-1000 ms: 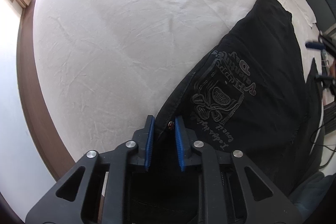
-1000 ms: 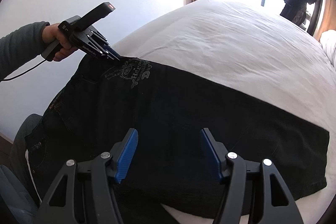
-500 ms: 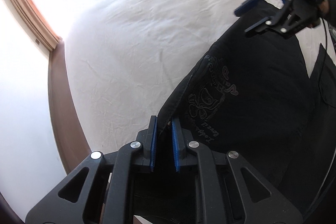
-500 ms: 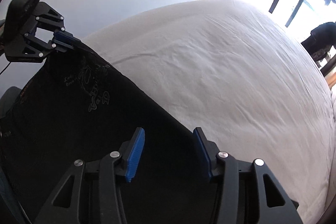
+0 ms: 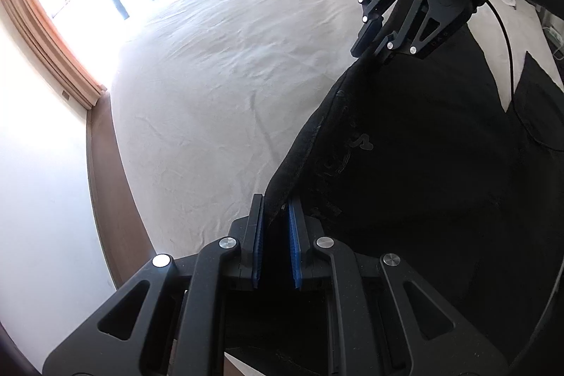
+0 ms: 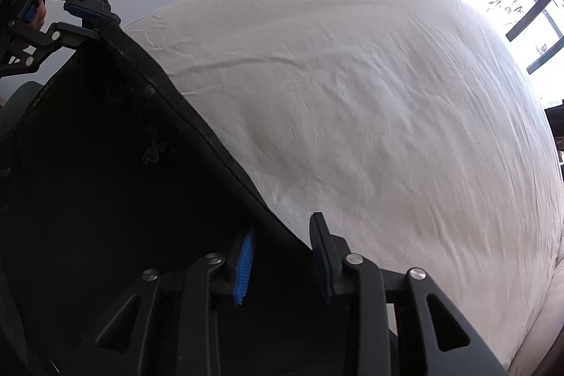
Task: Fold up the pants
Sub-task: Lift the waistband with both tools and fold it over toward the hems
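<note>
The black denim pants (image 5: 423, 164) are held above the white-sheeted bed (image 5: 218, 87), one edge clamped by the left gripper (image 5: 276, 235); the edge is straddled by the right gripper (image 6: 283, 256), whose jaws stand apart.

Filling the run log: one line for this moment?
left tongs: shut on pants edge | right tongs: open, straddling edge | bed: beneath

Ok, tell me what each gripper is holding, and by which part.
The left gripper is shut on the black pants at their upper edge. The right gripper has that edge between its jaws, but whether they grip it cannot be told.
</note>
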